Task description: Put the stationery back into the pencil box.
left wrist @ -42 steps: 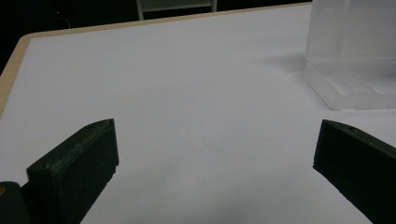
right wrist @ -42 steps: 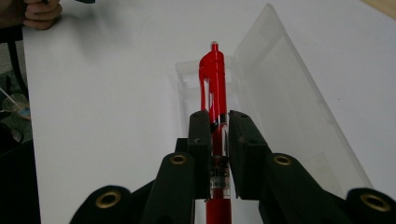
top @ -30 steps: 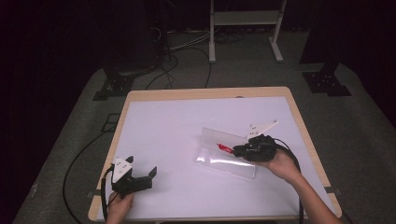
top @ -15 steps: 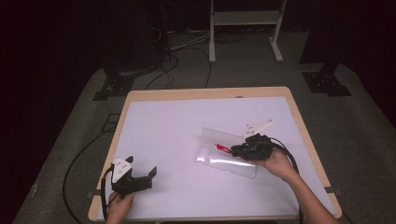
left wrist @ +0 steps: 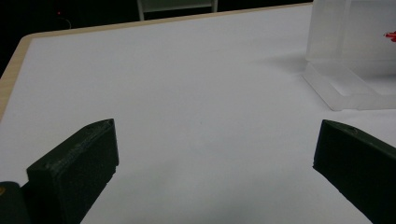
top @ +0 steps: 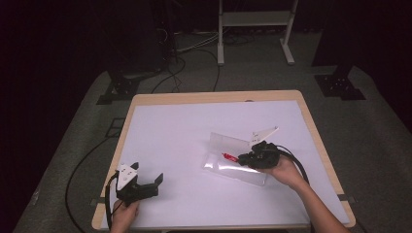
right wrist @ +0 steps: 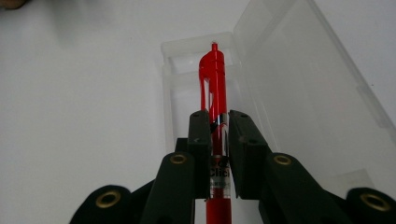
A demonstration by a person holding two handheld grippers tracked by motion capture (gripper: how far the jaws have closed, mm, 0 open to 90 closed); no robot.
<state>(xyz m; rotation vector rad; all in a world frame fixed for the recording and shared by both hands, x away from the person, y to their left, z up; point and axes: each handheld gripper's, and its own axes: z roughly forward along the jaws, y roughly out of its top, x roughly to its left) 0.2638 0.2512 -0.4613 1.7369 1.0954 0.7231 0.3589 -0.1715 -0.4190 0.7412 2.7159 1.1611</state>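
Observation:
A clear plastic pencil case lies open right of the table's middle, its lid raised. My right gripper is shut on a red click pen and holds it lengthwise over the case's tray, clip end pointing away. Near the front left corner my left gripper rests low over the white surface, jaws wide apart and holding nothing. In the left gripper view the case stands at the far right, with a bit of the red pen showing through it.
A white sheet covers the wooden table. Black cables trail from both grippers. Beyond the table are a dark floor, stand legs and more cables.
My right gripper has shifted slightly left with the red pen, further over the case. The left gripper has stayed where it was.

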